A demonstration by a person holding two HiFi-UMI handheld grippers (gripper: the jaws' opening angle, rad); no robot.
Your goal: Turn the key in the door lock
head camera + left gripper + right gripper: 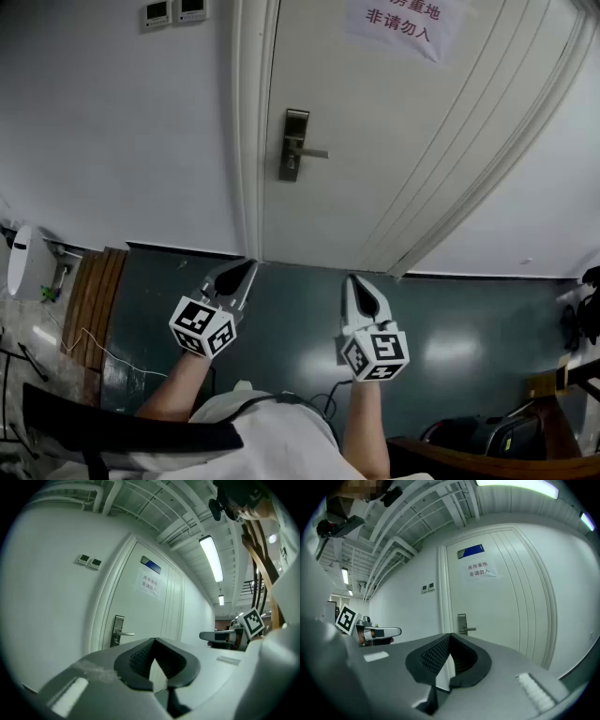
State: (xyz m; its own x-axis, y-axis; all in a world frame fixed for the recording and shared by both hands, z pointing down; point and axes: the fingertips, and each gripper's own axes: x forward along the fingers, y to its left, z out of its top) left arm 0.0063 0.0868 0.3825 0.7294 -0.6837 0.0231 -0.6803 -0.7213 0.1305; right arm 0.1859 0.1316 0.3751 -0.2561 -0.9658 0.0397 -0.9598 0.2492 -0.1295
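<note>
A white door [394,141] stands shut ahead, with a metal lock plate [294,145] and lever handle at its left edge. No key can be made out at this distance. My left gripper [249,267] and right gripper [352,279] are held side by side, well short of the door, pointing level at it. Both have their jaws together with nothing between them. The left gripper view shows its tips [153,640] closed and the lock plate [117,631] far off to the left. In the right gripper view the closed tips [450,634] sit just below the lock plate [462,624].
A paper sign [398,21] hangs high on the door. Two wall switches [174,11] sit left of the frame. Dark floor [469,319] lies before the door, with wooden slats [94,300], a white appliance [21,261] and cables at left.
</note>
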